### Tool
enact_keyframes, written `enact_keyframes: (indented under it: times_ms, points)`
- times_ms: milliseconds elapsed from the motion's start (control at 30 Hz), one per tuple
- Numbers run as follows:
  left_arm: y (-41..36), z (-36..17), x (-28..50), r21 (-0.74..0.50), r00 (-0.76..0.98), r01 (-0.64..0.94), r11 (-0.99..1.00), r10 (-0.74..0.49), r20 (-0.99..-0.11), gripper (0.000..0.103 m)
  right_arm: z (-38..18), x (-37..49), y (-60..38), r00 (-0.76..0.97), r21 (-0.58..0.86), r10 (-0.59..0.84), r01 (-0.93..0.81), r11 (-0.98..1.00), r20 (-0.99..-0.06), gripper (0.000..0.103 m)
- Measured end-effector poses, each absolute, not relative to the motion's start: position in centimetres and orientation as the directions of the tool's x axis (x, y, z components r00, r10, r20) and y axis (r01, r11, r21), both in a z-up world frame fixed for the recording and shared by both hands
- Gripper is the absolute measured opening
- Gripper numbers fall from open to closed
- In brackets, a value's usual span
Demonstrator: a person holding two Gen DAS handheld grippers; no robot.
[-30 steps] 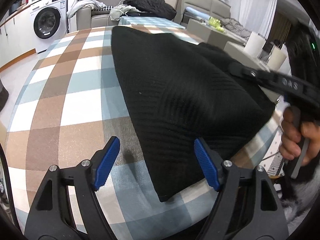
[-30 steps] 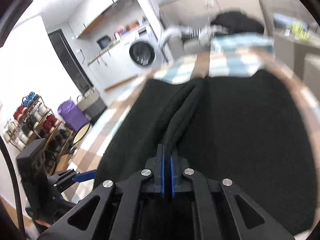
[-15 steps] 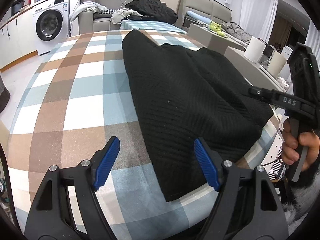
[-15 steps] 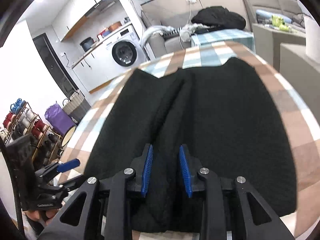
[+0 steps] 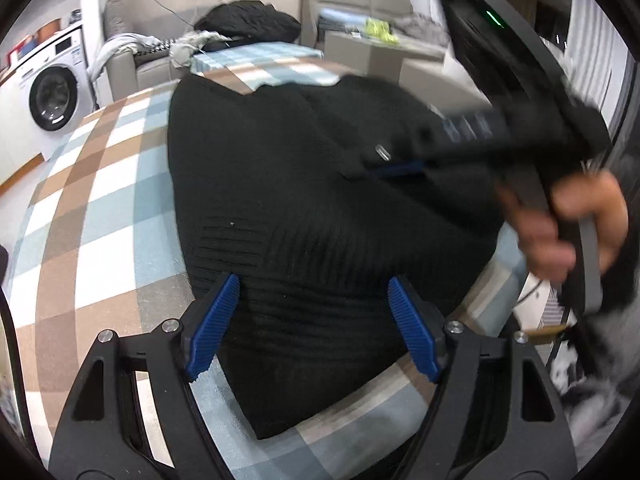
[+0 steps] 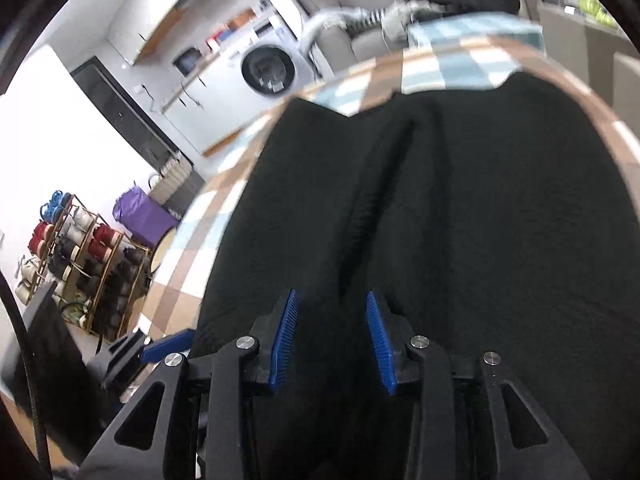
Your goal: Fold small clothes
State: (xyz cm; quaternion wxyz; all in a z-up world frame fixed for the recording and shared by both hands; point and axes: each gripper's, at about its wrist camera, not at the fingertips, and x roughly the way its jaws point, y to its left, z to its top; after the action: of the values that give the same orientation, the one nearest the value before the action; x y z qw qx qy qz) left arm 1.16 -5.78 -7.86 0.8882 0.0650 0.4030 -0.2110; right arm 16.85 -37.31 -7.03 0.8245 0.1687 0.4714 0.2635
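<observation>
A black ribbed knit garment (image 5: 304,208) lies folded on the checked tablecloth (image 5: 100,200). My left gripper (image 5: 312,320) is open, its blue pads straddling the garment's near edge without gripping it. My right gripper (image 6: 332,336) is open over the garment (image 6: 460,220), with a raised crease of cloth running away from between its pads. In the left wrist view the right gripper (image 5: 404,168) appears blurred above the garment's right side, held by a hand (image 5: 560,224). The left gripper's blue pad (image 6: 168,346) shows at the lower left of the right wrist view.
The table's right edge (image 5: 492,280) runs close by the garment. A washing machine (image 5: 52,96) stands far left, a sofa with piled clothes (image 5: 244,28) behind the table. A shoe rack (image 6: 80,264) and purple bag (image 6: 140,212) stand on the floor at left.
My right gripper opened and let go of the garment's fold, then opened wider and moved in over the cloth. My left gripper stayed open and shifted right, now straddling the garment's near edge.
</observation>
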Motion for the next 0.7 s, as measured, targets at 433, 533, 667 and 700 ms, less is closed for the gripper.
enact_keyframes:
  times_ms: [433, 533, 667, 700]
  points:
    - [-5.3, -7.6, 1.4, -0.117, 0.563, 0.438, 0.892, -0.373, -0.737, 0.076, -3.2, 16.0, -36.4, 0.544, 0.367, 0.518, -0.368, 0.854, -0.660, 0.008]
    - [-5.6, -7.9, 1.6, -0.096, 0.565, 0.437, 0.894, -0.356, -0.744, 0.077, -5.2, 17.5, -36.1, 0.497, 0.369, 0.489, -0.325, 0.871, -0.717, 0.009]
    - [-5.0, -7.7, 1.7, -0.103, 0.566, 0.430, 0.897, -0.357, -0.743, 0.077, -5.8, 17.5, -36.5, 0.451, 0.425, 0.525, -0.309, 0.851, -0.722, 0.024]
    - [-5.0, -7.8, 1.6, -0.106, 0.566, 0.429, 0.897, -0.358, -0.743, 0.077, -5.6, 16.8, -37.0, 0.445, 0.441, 0.544, -0.319, 0.839, -0.711, 0.034]
